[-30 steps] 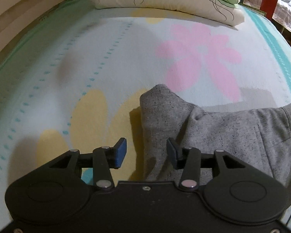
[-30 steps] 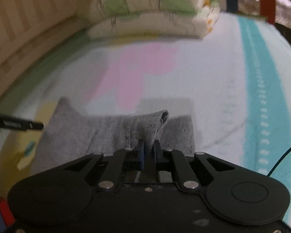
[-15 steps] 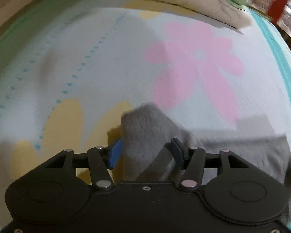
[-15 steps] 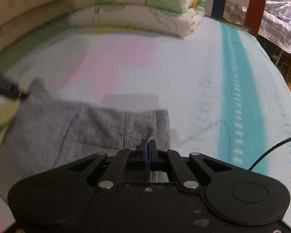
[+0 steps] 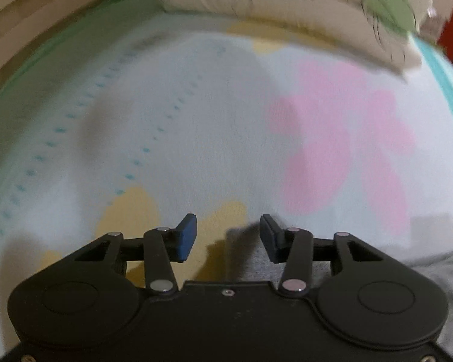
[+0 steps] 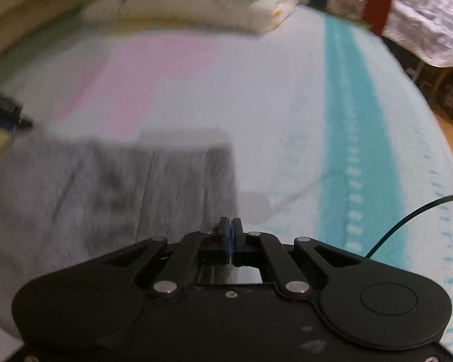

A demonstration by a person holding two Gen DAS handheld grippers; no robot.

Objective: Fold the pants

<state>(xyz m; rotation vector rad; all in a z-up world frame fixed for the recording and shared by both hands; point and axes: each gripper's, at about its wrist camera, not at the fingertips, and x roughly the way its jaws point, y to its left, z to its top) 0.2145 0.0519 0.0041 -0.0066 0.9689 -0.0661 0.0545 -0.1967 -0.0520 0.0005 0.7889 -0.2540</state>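
One pair of grey pants (image 6: 111, 193) lies flat on the bed (image 6: 287, 114), near the cameras. The left gripper (image 5: 228, 236) has its jaws closing, a pants corner between them, the pads not pressing it. The right gripper (image 6: 230, 235) has its pads together at the pants' right edge; whether cloth is pinched I cannot tell. Two stacked pillows (image 6: 196, 6) lie far off. Only the right view shows a black cable (image 6: 413, 217) and the left gripper's tip.

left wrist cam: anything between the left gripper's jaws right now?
Yes. In the left wrist view a corner of the grey pants sits between the closing jaws of the left gripper, nearer one jaw; neither visibly presses it.
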